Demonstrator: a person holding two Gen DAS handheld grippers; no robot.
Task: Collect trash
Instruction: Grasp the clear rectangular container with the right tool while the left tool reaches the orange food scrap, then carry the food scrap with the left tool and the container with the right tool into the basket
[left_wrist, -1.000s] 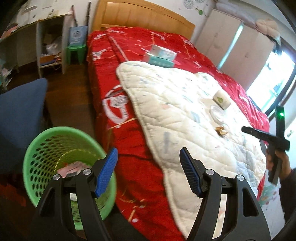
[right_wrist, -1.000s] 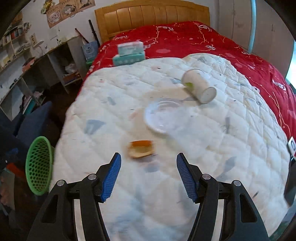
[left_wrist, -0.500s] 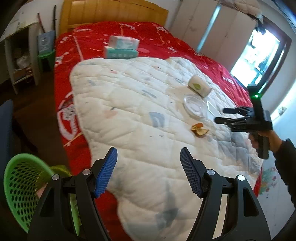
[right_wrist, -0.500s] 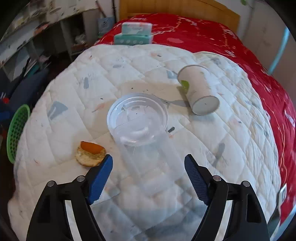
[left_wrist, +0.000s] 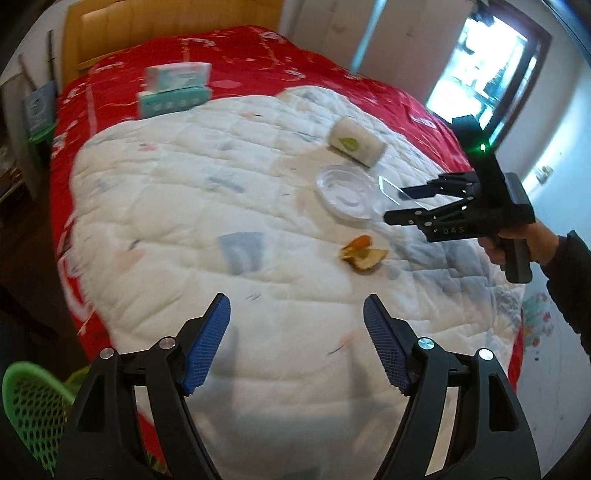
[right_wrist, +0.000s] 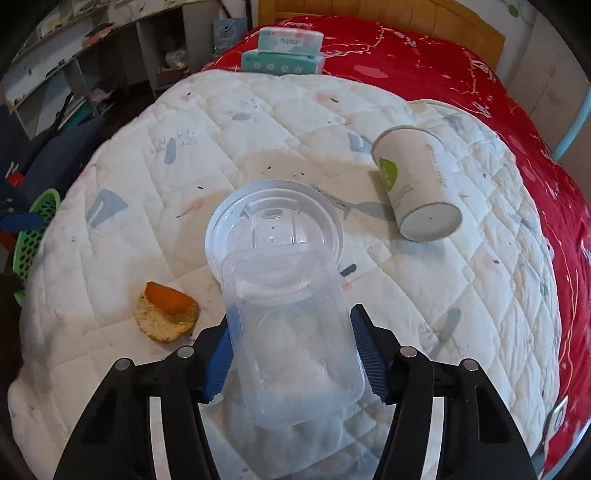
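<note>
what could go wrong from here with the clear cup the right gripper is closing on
1. The right gripper has just been closing on the clear plastic cup; its thin walls may buckle or slip out.
2. The cup lies on its side on the soft quilt, so it may roll away.
3. The green bin sits past the far bed edge, so a weak grip risks a drop on the way.

Home bedroom, bed (left_wrist: 258, 55) with wooden headboard (right_wrist: 369, 18), white quilt (right_wrist: 258, 147), cluttered shelves (right_wrist: 92, 55)

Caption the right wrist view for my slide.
Right claw closing on clear plastic cup, orange peel beside.
</note>
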